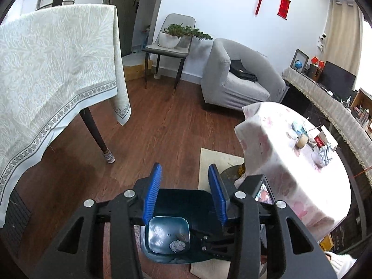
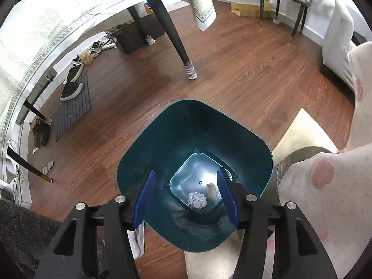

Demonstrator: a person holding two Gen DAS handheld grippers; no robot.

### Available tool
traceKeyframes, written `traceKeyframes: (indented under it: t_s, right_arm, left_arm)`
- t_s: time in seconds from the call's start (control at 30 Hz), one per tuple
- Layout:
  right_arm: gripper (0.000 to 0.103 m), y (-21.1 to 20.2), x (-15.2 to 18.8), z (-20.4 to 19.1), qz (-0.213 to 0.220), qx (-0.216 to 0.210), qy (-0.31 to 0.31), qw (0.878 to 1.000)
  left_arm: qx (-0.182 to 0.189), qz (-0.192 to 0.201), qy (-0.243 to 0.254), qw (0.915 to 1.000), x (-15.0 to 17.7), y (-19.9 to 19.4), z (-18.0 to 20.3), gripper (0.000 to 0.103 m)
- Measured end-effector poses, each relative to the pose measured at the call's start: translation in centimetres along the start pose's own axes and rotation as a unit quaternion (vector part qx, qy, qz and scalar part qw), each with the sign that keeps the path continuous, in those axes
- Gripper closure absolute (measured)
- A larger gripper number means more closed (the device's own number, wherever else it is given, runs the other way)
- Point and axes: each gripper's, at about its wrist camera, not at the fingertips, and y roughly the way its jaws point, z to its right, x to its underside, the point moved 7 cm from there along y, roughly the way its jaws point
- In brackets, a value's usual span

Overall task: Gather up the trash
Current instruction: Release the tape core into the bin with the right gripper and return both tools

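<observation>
A dark teal trash bin (image 2: 197, 125) stands on the wood floor. In it lie a crumpled white paper ball (image 2: 197, 200) and a small beige piece (image 2: 211, 190). My right gripper (image 2: 186, 181) hangs open and empty right above the bin's mouth. My left gripper (image 1: 184, 179) is open and empty above the same bin (image 1: 186, 200), where the paper ball (image 1: 177, 246) shows on the bottom. More trash (image 1: 325, 155), crumpled paper and small containers, lies on the round table (image 1: 290, 176) to the right.
A dining table with a pale cloth (image 1: 53, 74) stands left, its legs (image 2: 172, 30) on the floor. A grey armchair (image 1: 234, 79) and a chair with a plant (image 1: 172, 39) stand at the back. Shoes (image 2: 72, 86) lie on a mat. A beige rug (image 2: 300, 130) lies under the round table.
</observation>
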Motion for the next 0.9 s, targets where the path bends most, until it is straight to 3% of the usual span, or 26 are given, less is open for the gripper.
traceKeyframes:
  t_s: [0.57,0.9]
  right_arm:
    - [0.047,-11.7,-1.0,-1.5,0.107,-0.05,-0.043,0.992]
    - [0.047,-17.8,-0.2,1.8,0.163,-0.032,-0.027,0.986]
  left_arm:
    - [-0.008,0.06,0.04,0.9974,-3.2,-1.5,5.2,0.059]
    - [-0.016,0.071,0.055,0.9959,-4.0,-0.6,7.1,0.059]
